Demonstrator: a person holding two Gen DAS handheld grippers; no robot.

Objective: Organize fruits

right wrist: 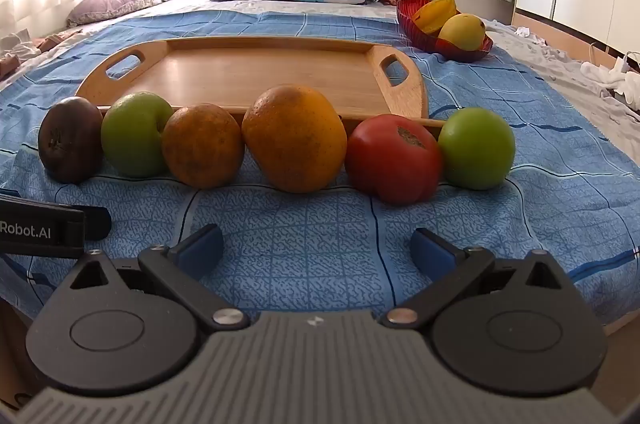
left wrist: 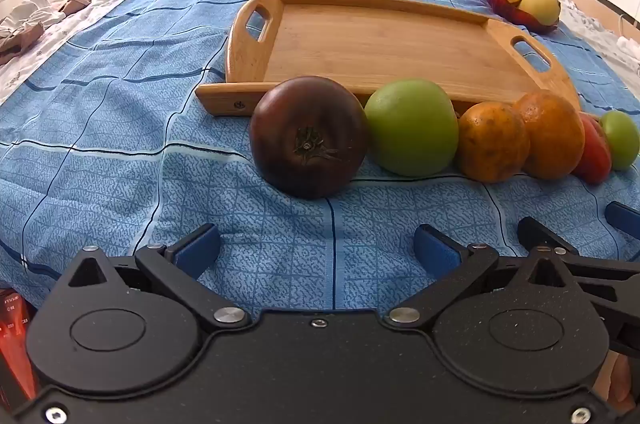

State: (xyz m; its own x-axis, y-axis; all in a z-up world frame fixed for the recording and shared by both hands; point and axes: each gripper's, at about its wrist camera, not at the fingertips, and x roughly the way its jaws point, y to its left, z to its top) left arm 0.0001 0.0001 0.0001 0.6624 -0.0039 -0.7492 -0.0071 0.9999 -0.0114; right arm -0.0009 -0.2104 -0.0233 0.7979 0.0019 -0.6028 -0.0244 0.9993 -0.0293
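Right wrist view shows a bed covered by a blue checked sheet (right wrist: 320,232), the working surface. On it, at twelve o'clock from the grippers, lies an empty wooden tray (right wrist: 256,44), handles at nine and three o'clock; in my judgement it is set there to receive the fruit. A red bowl (right wrist: 416,24) at one o'clock, beyond the tray, already holds two yellow fruits. Just before the tray's near rim six fruits stand in a row, neighbours touching or nearly so: dark tomato (right wrist: 70,140) at ten o'clock, green apple (right wrist: 134,136), small orange (right wrist: 202,146), large orange (right wrist: 294,138) at twelve, red tomato (right wrist: 394,160), and second green apple (right wrist: 476,148) at two o'clock. The row suggests a staged start, none yet sorted. Right gripper (right wrist: 316,248) hangs short of the row, tongs spread wide, pinching nothing. Left gripper (left wrist: 316,248) likewise stands spread and empty, aimed at the dark tomato, probably its first pick.
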